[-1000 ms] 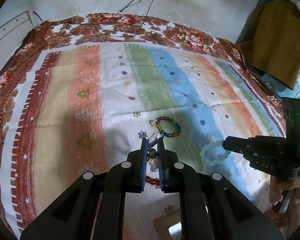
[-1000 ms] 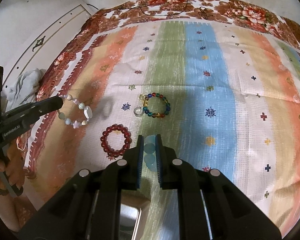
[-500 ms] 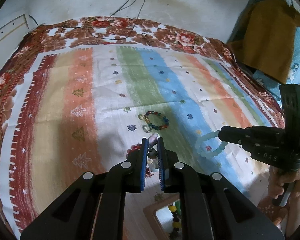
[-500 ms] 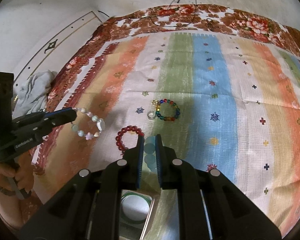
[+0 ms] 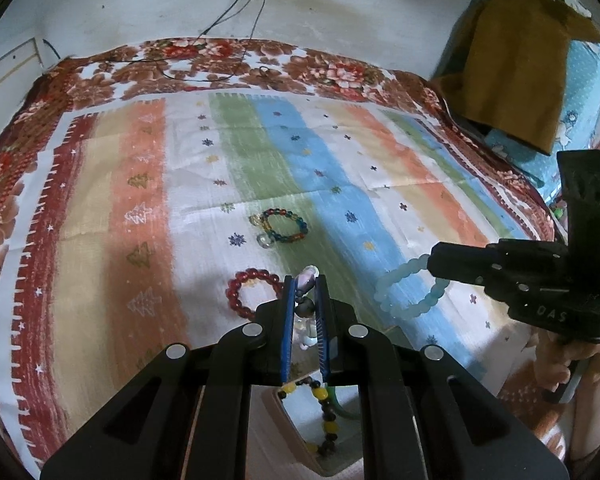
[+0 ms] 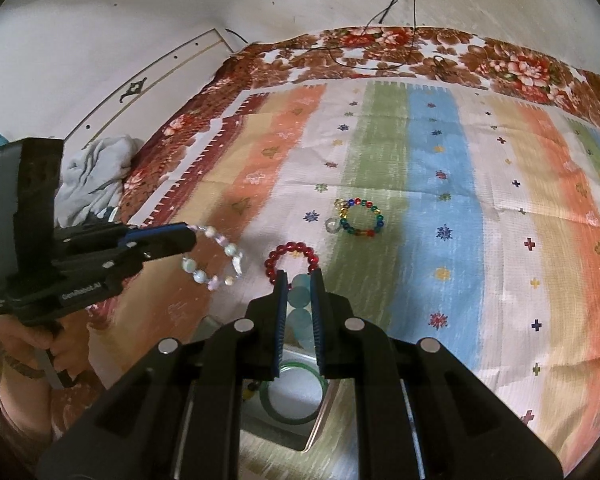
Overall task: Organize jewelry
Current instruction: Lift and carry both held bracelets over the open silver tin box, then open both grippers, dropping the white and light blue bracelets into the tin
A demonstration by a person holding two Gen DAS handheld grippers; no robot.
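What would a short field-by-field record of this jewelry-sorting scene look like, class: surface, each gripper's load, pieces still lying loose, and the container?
surface: striped cloth with a floral border
left gripper: shut on the pastel bead bracelet, held off the cloth
right gripper: shut on the pale blue bead bracelet, held off the cloth
loose on cloth: red bead bracelet; multicolour bead bracelet
container: metal tray below the grippers, holding a green bangle and a dark and yellow bead strand

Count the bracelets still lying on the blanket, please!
2: the red bead bracelet just ahead of the grippers, and the rainbow bead bracelet beyond it. The grippers' bodies may hide more.
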